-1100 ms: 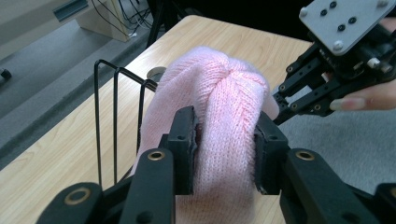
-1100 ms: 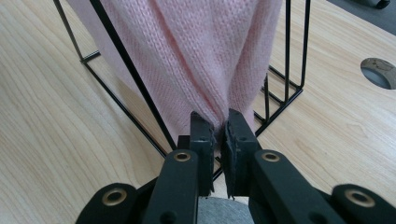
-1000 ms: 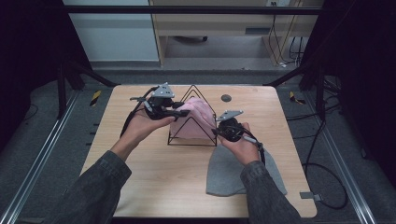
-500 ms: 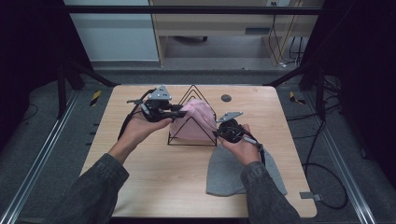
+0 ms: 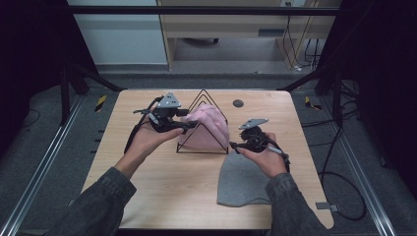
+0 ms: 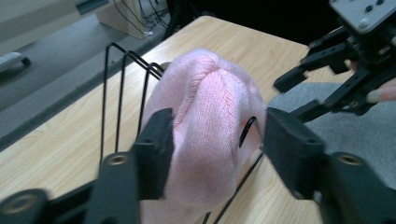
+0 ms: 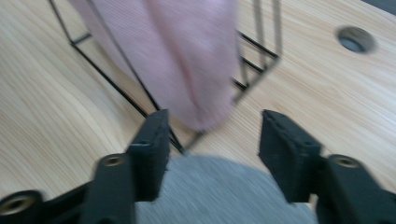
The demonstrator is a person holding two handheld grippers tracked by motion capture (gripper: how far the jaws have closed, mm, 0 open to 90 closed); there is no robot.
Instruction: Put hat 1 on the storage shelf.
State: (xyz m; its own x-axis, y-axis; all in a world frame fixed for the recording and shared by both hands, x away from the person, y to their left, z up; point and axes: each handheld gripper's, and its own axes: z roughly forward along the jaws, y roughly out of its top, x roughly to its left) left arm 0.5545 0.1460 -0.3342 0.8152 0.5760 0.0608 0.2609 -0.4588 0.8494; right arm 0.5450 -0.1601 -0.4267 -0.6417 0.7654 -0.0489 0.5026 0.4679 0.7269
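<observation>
Fingers [image 6: 156,140] of the left gripper [image 5: 186,127] have just been opening and now stand apart on either side of the pink knitted hat [image 5: 209,127]; in the left gripper view the hat bulges between them, the left finger lying against the knit while the other stands clear beside it, so nothing is clamped. That gripper, held in the person's left hand [image 5: 147,140], sits at the left flank of the black wire rack [image 5: 202,98], a row of triangular frames standing upright on the wooden counter [image 5: 162,191]. The pink hat is draped over the rack's peak and hangs down both slopes, with one wire of the front frame crossing its surface. Just right of the rack, the right gripper [image 5: 235,145] is held in the person's right hand [image 5: 268,157]; its fingers [image 7: 152,149] have also just been opening and are spread with nothing between them. In the right gripper view they point toward the lower edge of the pink hat and the rack's base wires, a little short of both. Under that hand a grey knitted hat [image 5: 243,182] lies flat on the counter, its top close to the rack's right front corner. Farther back on the counter is a small round hole [image 5: 238,103].
</observation>
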